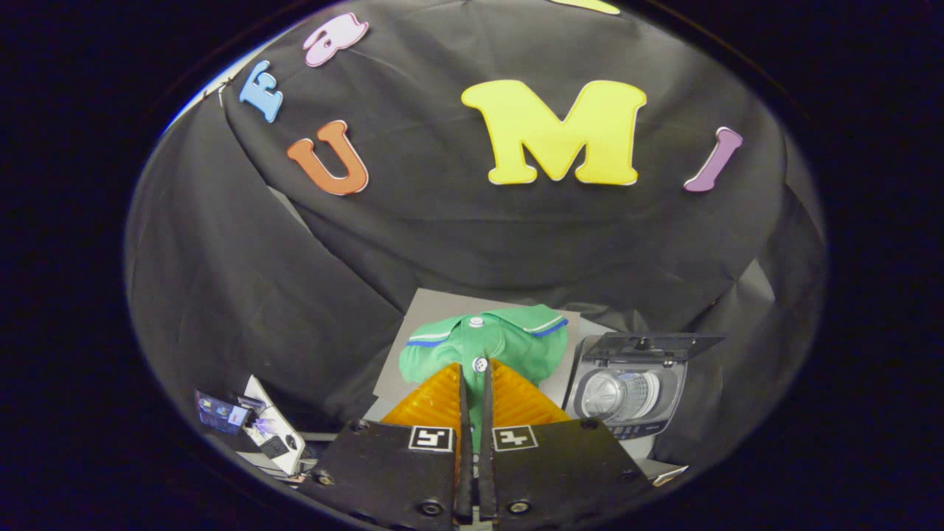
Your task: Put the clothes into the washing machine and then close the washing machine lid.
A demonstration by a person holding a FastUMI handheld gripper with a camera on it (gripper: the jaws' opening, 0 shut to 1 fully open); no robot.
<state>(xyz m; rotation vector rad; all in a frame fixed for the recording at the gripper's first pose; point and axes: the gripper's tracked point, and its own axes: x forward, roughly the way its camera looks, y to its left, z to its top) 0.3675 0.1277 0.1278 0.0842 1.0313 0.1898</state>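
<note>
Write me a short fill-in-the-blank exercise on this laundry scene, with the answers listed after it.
1. The gripper has its fingers nearly closed on a ____ polo shirt.
2. The lid of the toy washing machine stands ____.
3. The washing machine sits to the ____ of the shirt.
4. The shirt's collar is trimmed with a white and ____ stripe.

Answers: green; open; right; blue

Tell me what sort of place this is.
Likely a staged recording booth, not a real laundry room: black cloth wall drapes behind a grey board holding a green shirt and a small toy-like washing machine, lid open. The claw is nearly closed, pinching the shirt.
</note>
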